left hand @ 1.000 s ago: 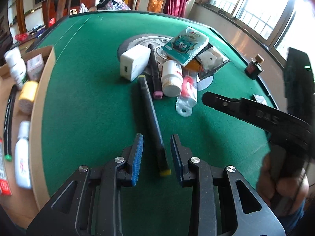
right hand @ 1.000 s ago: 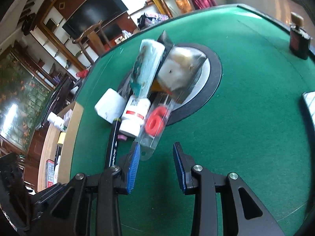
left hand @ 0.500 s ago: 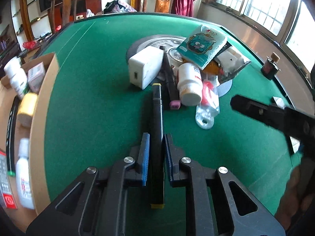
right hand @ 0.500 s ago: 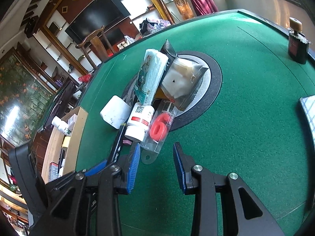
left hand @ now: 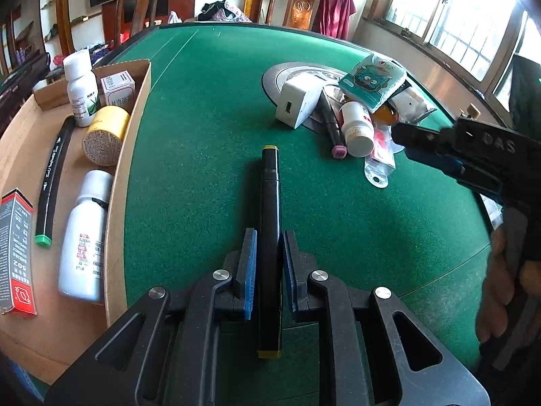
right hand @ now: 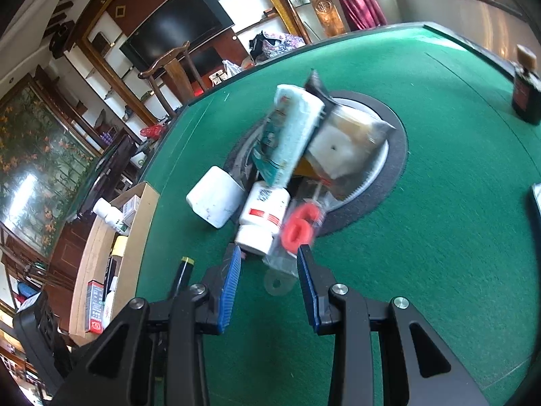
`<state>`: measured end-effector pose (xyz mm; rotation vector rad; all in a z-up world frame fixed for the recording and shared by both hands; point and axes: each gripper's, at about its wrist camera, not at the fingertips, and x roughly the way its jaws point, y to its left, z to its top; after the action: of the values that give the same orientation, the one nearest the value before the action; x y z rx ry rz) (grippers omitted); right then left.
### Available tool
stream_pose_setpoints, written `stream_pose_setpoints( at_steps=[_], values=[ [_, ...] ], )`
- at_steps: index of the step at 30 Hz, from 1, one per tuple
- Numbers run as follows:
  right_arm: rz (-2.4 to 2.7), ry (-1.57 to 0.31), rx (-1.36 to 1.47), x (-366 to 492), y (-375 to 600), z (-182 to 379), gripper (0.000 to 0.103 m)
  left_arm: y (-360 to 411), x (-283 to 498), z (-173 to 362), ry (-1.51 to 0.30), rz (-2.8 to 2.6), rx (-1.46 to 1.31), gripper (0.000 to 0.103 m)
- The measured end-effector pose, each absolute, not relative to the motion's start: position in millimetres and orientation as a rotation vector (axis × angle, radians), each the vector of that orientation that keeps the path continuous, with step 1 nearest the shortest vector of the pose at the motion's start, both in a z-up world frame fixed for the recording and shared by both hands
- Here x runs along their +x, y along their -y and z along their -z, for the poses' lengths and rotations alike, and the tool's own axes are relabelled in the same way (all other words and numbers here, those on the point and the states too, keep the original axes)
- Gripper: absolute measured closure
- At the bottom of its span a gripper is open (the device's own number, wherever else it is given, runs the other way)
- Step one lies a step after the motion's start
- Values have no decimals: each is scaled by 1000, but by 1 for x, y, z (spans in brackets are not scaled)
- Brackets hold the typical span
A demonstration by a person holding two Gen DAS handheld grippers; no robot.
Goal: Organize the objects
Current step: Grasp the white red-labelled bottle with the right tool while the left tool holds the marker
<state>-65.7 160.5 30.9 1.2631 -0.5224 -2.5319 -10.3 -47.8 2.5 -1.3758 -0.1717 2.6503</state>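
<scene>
- Marker [left hand: 269, 237], black with yellow end caps, sits between the blue pads of my left gripper [left hand: 267, 253]; the jaws are closed on its barrel, near the rear half, and the front end sticks out forward over the green felt table [left hand: 203, 135].
- I judge it light and stiff, a smooth plastic tube that may slip or turn, so a hold near the middle keeps it balanced.
- My right gripper [right hand: 268, 277] has its jaws apart and holds nothing; it is just in front of a clear plastic packet with a red ring [right hand: 297, 230] inside.
- That packet looks soft and crinkly, with a hang tab; I think the flat edge is the best place to pinch.
- Beside it lies a white pill bottle [left hand: 356, 128], hard and round, so it can roll.
- Behind it are a white charger block [left hand: 297, 108], a second marker with a pink cap [left hand: 333, 128] and a soft tissue pack [left hand: 372, 79], all heaped together.
- At the left, a cardboard box [left hand: 130, 155] already holds bottles, a green-capped marker [left hand: 52, 176] and small cartons; I suppose my marker belongs there.
</scene>
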Motion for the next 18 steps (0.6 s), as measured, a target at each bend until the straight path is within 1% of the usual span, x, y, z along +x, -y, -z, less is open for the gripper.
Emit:
stream_pose_setpoints(
  at_steps=[10,18],
  values=[
    [2543,542,1345,-104,-143,-23,69,51,-10,-3,196,-2639,-1370,89],
    [2587,417,1366,-115,-123,-20,68,52,-8,-3,188,-2638,-1369,89]
  ],
)
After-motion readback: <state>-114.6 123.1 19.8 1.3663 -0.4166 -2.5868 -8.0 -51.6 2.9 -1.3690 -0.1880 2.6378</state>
